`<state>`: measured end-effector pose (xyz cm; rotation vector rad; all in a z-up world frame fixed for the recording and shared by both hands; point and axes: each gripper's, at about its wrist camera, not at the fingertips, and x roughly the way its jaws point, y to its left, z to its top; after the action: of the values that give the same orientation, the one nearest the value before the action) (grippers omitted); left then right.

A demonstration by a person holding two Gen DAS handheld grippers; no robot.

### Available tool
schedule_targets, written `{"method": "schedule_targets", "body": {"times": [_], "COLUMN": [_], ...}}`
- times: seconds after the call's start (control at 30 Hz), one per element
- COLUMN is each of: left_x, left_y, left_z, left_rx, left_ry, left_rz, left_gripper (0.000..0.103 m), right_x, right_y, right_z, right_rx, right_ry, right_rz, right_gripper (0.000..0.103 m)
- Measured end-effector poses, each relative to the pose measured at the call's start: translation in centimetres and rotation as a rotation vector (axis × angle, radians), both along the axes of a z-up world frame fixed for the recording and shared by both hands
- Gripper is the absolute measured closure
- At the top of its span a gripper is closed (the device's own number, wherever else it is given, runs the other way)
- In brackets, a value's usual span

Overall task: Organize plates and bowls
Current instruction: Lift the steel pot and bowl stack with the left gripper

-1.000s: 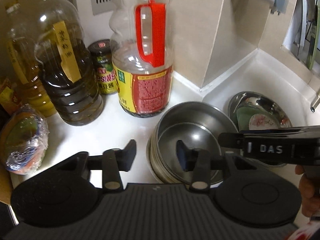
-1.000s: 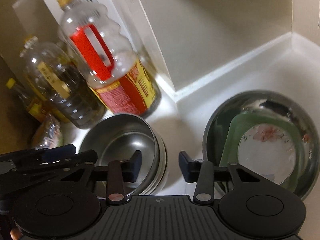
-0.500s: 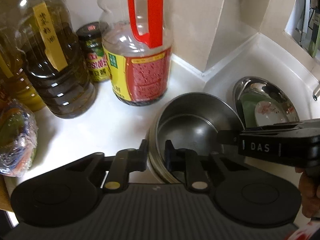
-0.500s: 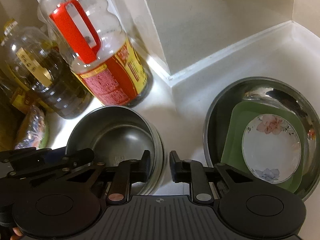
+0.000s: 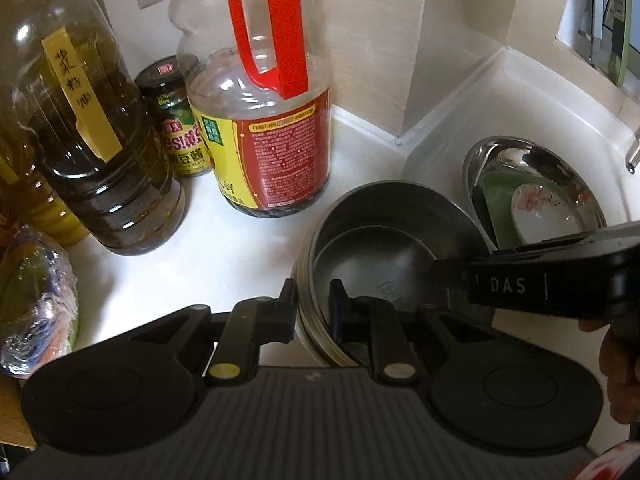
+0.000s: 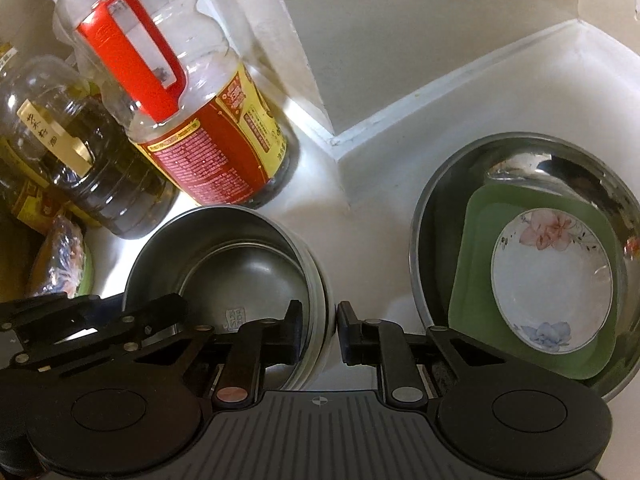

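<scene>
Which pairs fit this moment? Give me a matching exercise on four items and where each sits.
1. floral plate
2. green tray
3. left hand-held gripper
4. sauce jar

a. between two bottles
b. shut on the stacked steel bowls' rim
c. on the green tray
d. inside the large steel basin

Pairs: 1-c, 2-d, 3-b, 4-a

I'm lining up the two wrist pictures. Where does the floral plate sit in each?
Left wrist view: floral plate at right, in the steel basin.
Right wrist view: floral plate at right, on the green tray.
Shared landmark: red-handled bottle.
</scene>
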<state>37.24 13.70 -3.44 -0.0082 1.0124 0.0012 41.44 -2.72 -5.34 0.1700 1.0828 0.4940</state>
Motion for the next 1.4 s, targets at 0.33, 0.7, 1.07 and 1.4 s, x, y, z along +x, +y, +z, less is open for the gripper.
{"method": "schedule_targets", "body": {"times": [0.33, 0.7, 1.07, 1.4], "left_x": [0.7, 0.5, 0.3, -0.1], "left_y": [1.0, 1.2, 1.0, 0.9], "left_z": [-0.8, -0.8, -0.8, -0.9], "left_rx": [-0.043, -0.068, -0.064, -0.07], "left_ry": [0.024, 0.009, 0.018, 0.009], "left_rz": [0.002, 0.001, 0.004, 0.005], "left_gripper": [0.08, 0.082, 0.081, 0.082], "right_x": [0.0, -0.9, -1.5, -1.7], "right_y": [-0.3, -0.5, -0.7, -1.4], "right_z": [0.0, 0.0, -0.1, -0.2], "right_rx": [0.026, 0.04, 0.032, 0.058], "right_ry": [-0.002, -0.025, -0.028, -0.032], "right_rz": [-0.028, -0.078, -0.101, -0.117], "right_gripper": [0.084, 0.086, 0.086, 0.085]}}
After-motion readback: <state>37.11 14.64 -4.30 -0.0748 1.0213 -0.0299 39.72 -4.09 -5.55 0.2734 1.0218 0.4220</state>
